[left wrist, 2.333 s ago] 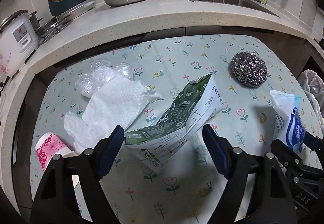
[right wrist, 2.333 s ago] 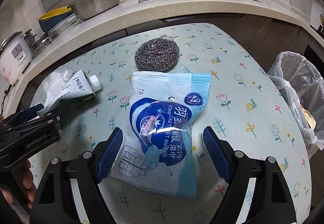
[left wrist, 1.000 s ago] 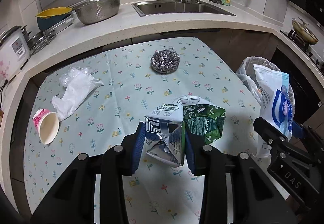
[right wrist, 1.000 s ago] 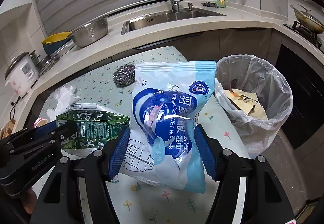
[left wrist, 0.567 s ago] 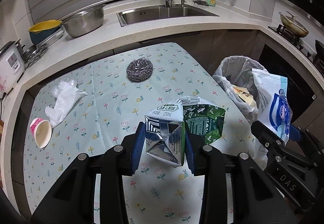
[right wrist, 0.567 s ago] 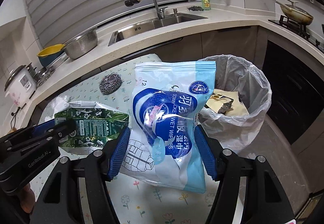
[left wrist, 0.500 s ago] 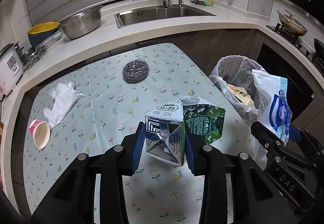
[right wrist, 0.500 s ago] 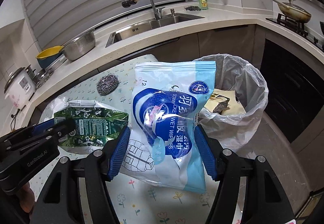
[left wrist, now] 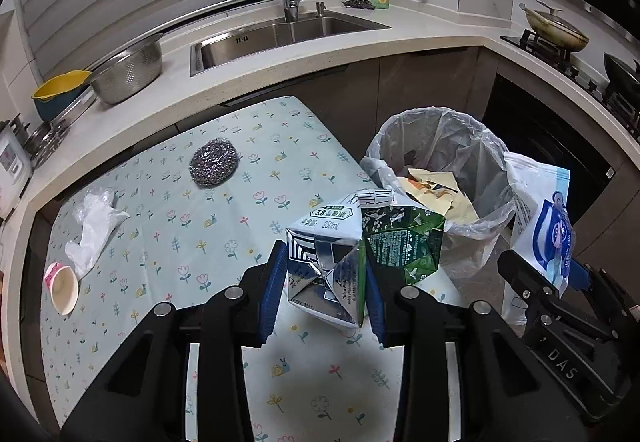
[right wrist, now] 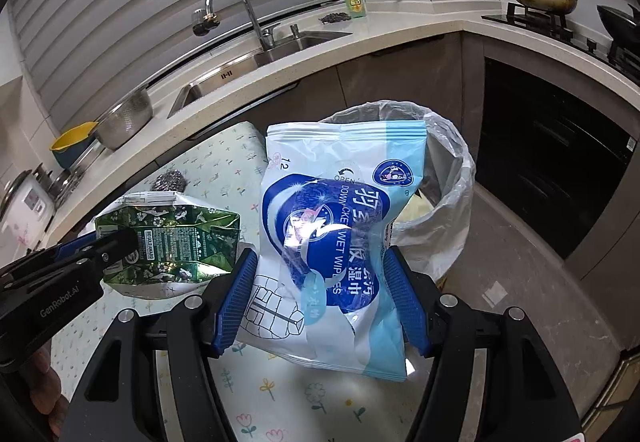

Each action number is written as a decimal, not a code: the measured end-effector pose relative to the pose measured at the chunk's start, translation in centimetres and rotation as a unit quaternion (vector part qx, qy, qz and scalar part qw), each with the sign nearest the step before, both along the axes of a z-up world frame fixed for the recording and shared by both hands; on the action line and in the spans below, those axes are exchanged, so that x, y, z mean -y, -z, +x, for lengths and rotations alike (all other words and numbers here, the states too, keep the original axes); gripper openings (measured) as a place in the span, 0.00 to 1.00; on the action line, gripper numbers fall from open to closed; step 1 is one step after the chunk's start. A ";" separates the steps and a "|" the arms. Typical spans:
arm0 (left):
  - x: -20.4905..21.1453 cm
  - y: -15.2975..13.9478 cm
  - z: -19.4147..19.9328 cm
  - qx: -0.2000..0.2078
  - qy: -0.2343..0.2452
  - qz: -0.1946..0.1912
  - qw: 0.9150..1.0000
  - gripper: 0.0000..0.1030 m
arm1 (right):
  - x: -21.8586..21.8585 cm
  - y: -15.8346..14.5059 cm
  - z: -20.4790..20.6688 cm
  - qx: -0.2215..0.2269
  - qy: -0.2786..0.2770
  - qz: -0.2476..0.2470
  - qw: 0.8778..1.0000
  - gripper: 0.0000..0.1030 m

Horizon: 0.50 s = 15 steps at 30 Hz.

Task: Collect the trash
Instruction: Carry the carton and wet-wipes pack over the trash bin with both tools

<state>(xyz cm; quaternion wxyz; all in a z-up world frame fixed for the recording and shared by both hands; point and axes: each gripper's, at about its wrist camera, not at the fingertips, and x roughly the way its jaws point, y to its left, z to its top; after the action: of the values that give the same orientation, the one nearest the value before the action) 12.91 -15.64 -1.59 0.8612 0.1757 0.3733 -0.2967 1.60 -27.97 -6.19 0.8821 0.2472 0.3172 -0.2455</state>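
My left gripper (left wrist: pixel 324 292) is shut on a crushed green and white milk carton (left wrist: pixel 360 242) and holds it above the table's right edge, just left of the trash bin (left wrist: pixel 440 130). The carton also shows in the right wrist view (right wrist: pixel 172 238). My right gripper (right wrist: pixel 320 298) is shut on a blue and white wet wipes packet (right wrist: pixel 340 242), held upright in front of the bin (right wrist: pixel 452 178). The packet also shows in the left wrist view (left wrist: pixel 540 226). The bin has a clear liner and holds yellowish paper trash (left wrist: pixel 440 190).
On the floral tablecloth (left wrist: pixel 160 226) lie a steel wool scourer (left wrist: pixel 214 162), a crumpled plastic glove (left wrist: pixel 96 226) and a pink paper cup (left wrist: pixel 64 284). Behind are the counter with sink (left wrist: pixel 280 34), a colander (left wrist: pixel 128 70) and, at right, a stove (left wrist: pixel 560 38).
Both grippers closed on their items, lifted them off the table and carried them right towards the bin. The bin is now closer and more central in both views.
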 end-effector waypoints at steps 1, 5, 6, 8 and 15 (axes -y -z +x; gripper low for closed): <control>0.4 0.0 -0.1 0.000 0.002 0.000 1.000 0.34 | 0.4 0.1 -0.2 0.000 0.003 0.002 1.000 0.61; 2.5 -0.2 -0.3 0.003 0.013 0.000 1.000 0.34 | 2.0 0.6 -0.9 -0.002 0.018 0.007 1.000 0.61; 3.2 -0.2 -0.4 0.004 0.016 0.000 1.000 0.34 | 2.5 0.8 -1.1 -0.002 0.022 0.009 1.000 0.61; 4.5 -0.3 -0.5 0.006 0.024 -0.001 1.000 0.34 | 3.4 1.0 -1.4 -0.003 0.030 0.012 0.999 0.61; 9.3 -0.2 0.4 0.007 0.041 -0.004 0.999 0.34 | 6.7 1.8 -1.5 -0.007 0.053 0.017 0.998 0.61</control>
<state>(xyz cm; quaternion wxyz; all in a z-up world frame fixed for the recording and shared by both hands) 13.28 -24.97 -1.40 0.8518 0.1892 0.3586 -0.3318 0.07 -34.65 -8.02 0.8613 0.2763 0.3142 -0.2882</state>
